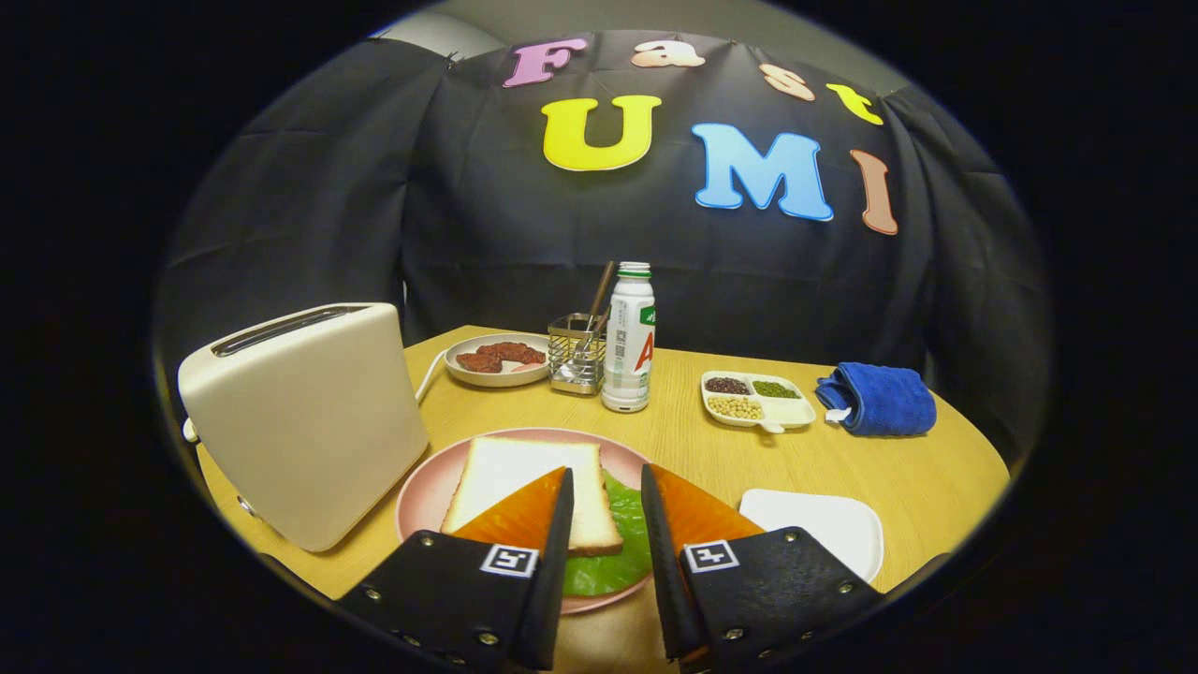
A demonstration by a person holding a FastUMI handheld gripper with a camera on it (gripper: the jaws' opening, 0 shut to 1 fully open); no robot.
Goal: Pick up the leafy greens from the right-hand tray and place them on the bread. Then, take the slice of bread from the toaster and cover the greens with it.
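The gripper [604, 482] hangs open and empty above the plate [426, 487], where bread [510, 477] covers the greens [608, 562], beside the toaster [304, 421].

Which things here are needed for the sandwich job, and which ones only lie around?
Job: bread slice, leafy greens, pink plate, toaster, white tray, open gripper.

Lying about: milk bottle, meat plate, utensil holder, bean dish, blue cloth.
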